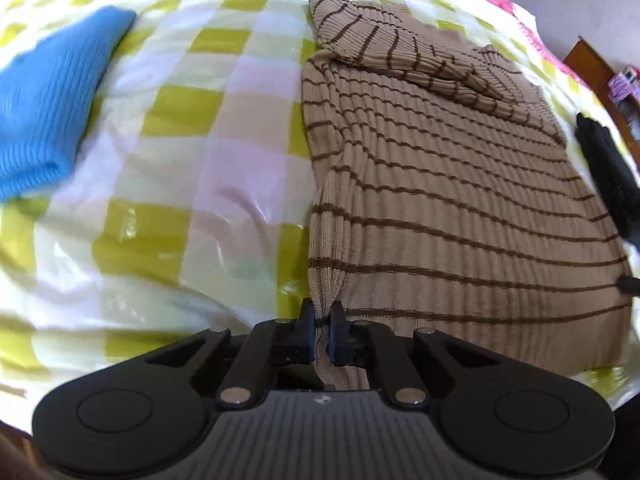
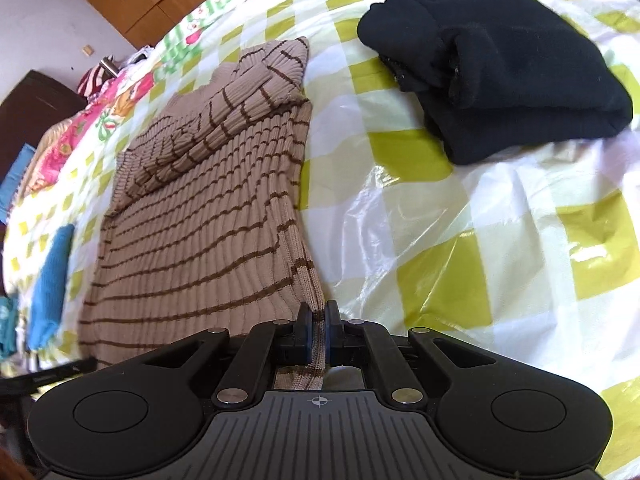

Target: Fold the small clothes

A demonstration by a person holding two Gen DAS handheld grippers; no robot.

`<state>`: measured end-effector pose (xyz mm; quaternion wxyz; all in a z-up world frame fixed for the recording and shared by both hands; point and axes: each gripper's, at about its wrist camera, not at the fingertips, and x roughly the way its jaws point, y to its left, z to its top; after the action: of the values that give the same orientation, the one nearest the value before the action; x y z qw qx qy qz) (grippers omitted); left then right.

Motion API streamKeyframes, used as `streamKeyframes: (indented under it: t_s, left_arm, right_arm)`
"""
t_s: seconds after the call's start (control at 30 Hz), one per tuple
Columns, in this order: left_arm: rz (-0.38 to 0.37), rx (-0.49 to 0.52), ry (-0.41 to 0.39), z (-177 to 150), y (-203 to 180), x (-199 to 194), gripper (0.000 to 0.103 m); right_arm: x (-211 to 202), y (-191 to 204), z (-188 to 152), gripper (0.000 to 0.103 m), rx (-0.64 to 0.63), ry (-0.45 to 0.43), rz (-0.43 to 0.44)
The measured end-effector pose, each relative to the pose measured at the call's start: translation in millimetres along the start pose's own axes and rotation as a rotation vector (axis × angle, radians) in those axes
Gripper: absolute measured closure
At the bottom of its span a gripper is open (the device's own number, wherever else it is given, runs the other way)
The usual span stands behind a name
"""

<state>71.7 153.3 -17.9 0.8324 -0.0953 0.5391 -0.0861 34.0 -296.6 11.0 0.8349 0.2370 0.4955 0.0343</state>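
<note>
Sleeves already lie folded across the tan ribbed sweater with brown stripes (image 1: 460,208), spread flat on the yellow-checked plastic bed cover (image 1: 180,160). The left gripper (image 1: 323,330) and right gripper (image 2: 318,330) each pinch one hem corner in their jaws, probably to fold the hem upward. I count three garments: this sweater, one blue knit piece (image 1: 48,112), one folded black garment (image 2: 500,64).

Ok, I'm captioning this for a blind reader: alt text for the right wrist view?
The right gripper has its fingers shut on the near corner of a tan striped sweater lying on a yellow-checked sheet. A folded black garment lies to the right, a blue one far left.
</note>
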Motion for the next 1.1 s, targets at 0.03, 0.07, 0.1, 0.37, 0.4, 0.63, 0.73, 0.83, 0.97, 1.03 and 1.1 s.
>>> streamKeyframes:
  t_s: [0.03, 0.07, 0.1, 0.37, 0.4, 0.63, 0.73, 0.83, 0.97, 1.03, 1.1]
  left_arm:
    - [-0.024, -0.002, -0.005, -0.1, -1.8, -3.9, 0.082]
    - [-0.062, -0.015, -0.009, 1.8, -2.8, -8.6, 0.082]
    - [-0.114, -0.032, -0.022, 6.7, -3.2, -15.0, 0.082]
    - [-0.341, -0.103, -0.213, 112.7, -4.0, -26.1, 0.082]
    - [-0.352, -0.108, -0.239, 133.4, -3.7, -20.0, 0.082]
    - [-0.254, -0.239, -0.250, 251.0, 21.2, 82.1, 0.081]
    - [-0.261, -0.282, -0.210, 249.7, 31.2, 109.8, 0.080]
    - [-0.296, -0.318, -0.223, 240.4, 40.1, 111.4, 0.078]
    - [-0.297, -0.357, -0.292, 230.4, 49.4, 89.1, 0.069]
    - [-0.268, -0.372, -0.328, 230.3, 56.4, 81.0, 0.068]
    - [-0.233, -0.335, -0.338, 227.4, 57.8, 71.6, 0.067]
  right_arm:
    - [-2.2, 0.1, 0.0, 0.099, 0.015, 0.002, 0.032]
    - [-5.4, 0.0, 0.5, 0.099, 0.033, 0.001, 0.064]
    - [-9.0, -0.4, 3.1, 0.099, 0.054, -0.003, 0.100]
    - [-14.5, 16.2, 77.4, 0.099, 0.146, -0.134, 0.279]
    - [-7.3, 19.4, 93.4, 0.099, 0.160, -0.155, 0.295]
    - [88.5, 29.8, 210.8, 0.090, 0.282, -0.287, 0.251]
    - [121.2, 31.4, 228.4, 0.083, 0.293, -0.246, 0.254]
    - [124.5, 29.8, 224.9, 0.075, 0.243, -0.275, 0.246]
    - [118.2, 29.6, 207.8, 0.075, 0.140, -0.284, 0.191]
    - [115.7, 34.6, 198.0, 0.075, 0.054, -0.274, 0.161]
    - [113.6, 45.4, 192.0, 0.075, -0.064, -0.289, 0.107]
